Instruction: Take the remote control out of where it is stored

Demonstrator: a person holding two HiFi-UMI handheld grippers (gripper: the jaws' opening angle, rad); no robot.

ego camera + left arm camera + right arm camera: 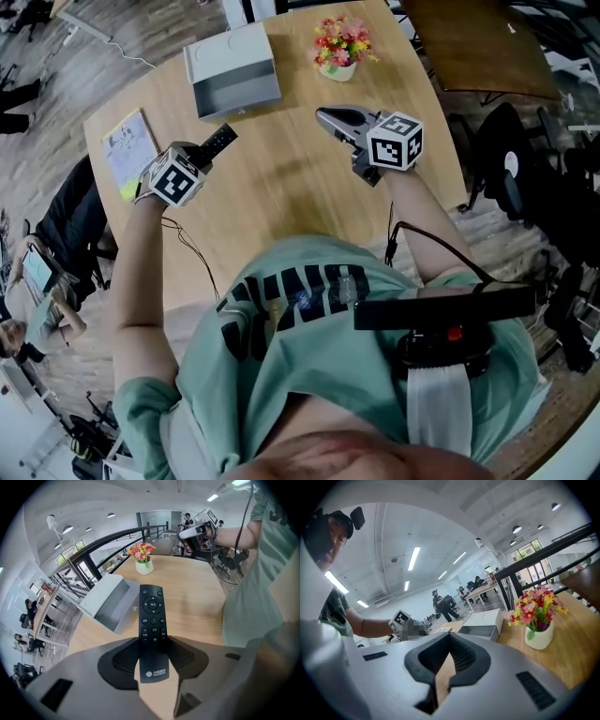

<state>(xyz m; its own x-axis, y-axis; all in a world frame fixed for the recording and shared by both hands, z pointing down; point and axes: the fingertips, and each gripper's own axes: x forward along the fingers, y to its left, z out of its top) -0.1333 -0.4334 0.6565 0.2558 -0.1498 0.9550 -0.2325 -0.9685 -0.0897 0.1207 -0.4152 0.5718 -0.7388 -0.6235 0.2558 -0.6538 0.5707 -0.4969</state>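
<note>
The black remote control [153, 616] is clamped between the pads of my left gripper [153, 648], with its button end pointing forward above the wooden table [197, 597]. In the head view the remote [218, 141] sticks out of the left gripper [208, 150] just in front of the open grey storage box [232, 75]. The box [107, 603] lies on its side and its inside looks empty. My right gripper [325, 115] hovers over the table to the right of the box. Its jaws are closed together with nothing between them [446, 660].
A small white pot of flowers [341, 49] stands at the far side of the table, right of the box. A booklet [129, 148] lies near the left edge. Beyond the table edges are wooden floor, chairs and a black railing [108, 541].
</note>
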